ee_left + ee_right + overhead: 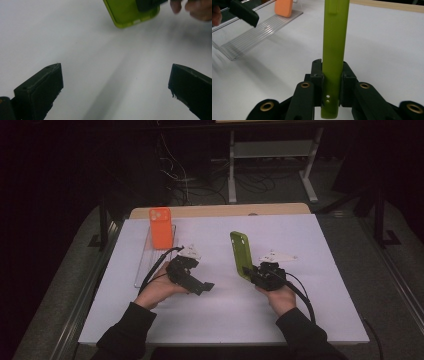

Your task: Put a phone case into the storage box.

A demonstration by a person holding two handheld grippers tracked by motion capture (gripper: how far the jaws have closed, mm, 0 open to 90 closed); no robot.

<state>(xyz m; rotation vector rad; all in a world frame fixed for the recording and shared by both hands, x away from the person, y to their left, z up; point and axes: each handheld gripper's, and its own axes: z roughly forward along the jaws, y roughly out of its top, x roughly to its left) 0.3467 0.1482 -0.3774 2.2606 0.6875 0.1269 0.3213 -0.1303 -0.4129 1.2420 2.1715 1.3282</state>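
A phone case stands upright on a ribbed clear stand near the table's far left corner, the stand running from there back toward the near edge along the left side. A second phone case stands on edge about mid-table, slightly right of centre, clamped at its near end between the jaws of the right gripper, which lies on the near side of it. The left gripper sits just right of the stand's near end, left of the second case and apart from it, its jaws spread toward that case.
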